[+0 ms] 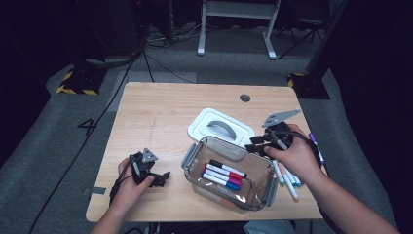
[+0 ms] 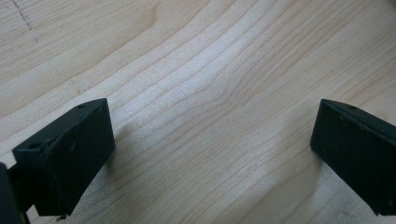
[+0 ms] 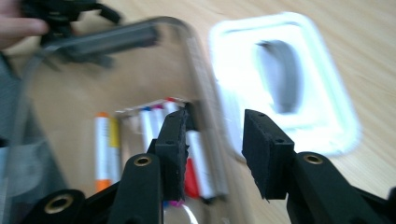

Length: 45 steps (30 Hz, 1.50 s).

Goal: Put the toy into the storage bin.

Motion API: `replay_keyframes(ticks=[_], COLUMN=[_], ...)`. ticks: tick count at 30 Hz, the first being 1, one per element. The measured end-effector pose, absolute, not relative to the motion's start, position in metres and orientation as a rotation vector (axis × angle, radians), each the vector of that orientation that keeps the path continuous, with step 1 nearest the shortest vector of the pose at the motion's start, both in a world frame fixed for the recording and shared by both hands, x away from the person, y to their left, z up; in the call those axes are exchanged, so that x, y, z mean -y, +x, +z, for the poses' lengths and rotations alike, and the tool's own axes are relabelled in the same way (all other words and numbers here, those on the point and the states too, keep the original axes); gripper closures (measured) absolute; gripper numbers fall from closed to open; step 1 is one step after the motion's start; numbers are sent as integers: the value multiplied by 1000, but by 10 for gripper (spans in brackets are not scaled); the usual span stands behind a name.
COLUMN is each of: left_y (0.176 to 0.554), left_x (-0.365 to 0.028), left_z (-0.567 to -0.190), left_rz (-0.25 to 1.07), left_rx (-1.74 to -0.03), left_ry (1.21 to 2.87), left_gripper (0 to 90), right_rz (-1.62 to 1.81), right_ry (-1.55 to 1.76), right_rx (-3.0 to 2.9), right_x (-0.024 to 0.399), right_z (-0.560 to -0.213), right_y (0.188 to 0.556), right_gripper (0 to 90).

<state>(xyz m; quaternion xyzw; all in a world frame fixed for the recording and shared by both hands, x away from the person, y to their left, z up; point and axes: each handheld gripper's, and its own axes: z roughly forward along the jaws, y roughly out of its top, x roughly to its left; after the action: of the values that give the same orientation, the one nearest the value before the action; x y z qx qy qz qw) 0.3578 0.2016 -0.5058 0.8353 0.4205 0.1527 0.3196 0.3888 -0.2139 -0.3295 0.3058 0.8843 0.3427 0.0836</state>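
Observation:
A clear plastic container (image 1: 263,192) with grey latches stands on the wooden table (image 1: 160,112), with several markers (image 1: 223,174) lying in it. Its white lid (image 1: 221,126) lies flat just behind it. My right gripper (image 1: 258,142) hovers over the container's far right corner, and its jaws stand apart with nothing between them. The right gripper view is blurred: my right gripper (image 3: 212,149) points at the container's rim (image 3: 201,70), with the markers (image 3: 149,130) and the lid (image 3: 322,93) beyond. My left gripper (image 1: 163,178) rests open on the table left of the container, over bare wood (image 2: 212,149).
Several loose markers (image 1: 287,180) lie on the table right of the container, under my right hand. A round cable hole (image 1: 245,97) sits near the table's far edge. Beyond the table are dark floor, cables and desk legs.

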Motion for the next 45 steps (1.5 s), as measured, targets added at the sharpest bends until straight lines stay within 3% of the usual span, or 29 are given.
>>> replay_keyframes(ticks=[8,21,33,40,45], left_y=[358,358,358,357,357], left_x=[-202,-201,-201,-202,-202], left_z=[-506,-506,-506,-506,-506], left_rz=[402,402,402,399,399], left_rx=[-1105,-1108,-1108,-1104,-1104], left_ry=[2195,2191,2192,2195,2198], left_gripper=[2,2,2,2,2], right_rz=[916,701,621,512,501], right_ry=[1150,1428,1590,1613,1631], right_rx=[-2525,-2438,-2421,-2385,-2359], right_x=[277,343,368,374,374], right_z=[-353,-414,-458,-467,-467], right_y=[403,419,425,425,425], right_gripper=[615,618,628,759,769])
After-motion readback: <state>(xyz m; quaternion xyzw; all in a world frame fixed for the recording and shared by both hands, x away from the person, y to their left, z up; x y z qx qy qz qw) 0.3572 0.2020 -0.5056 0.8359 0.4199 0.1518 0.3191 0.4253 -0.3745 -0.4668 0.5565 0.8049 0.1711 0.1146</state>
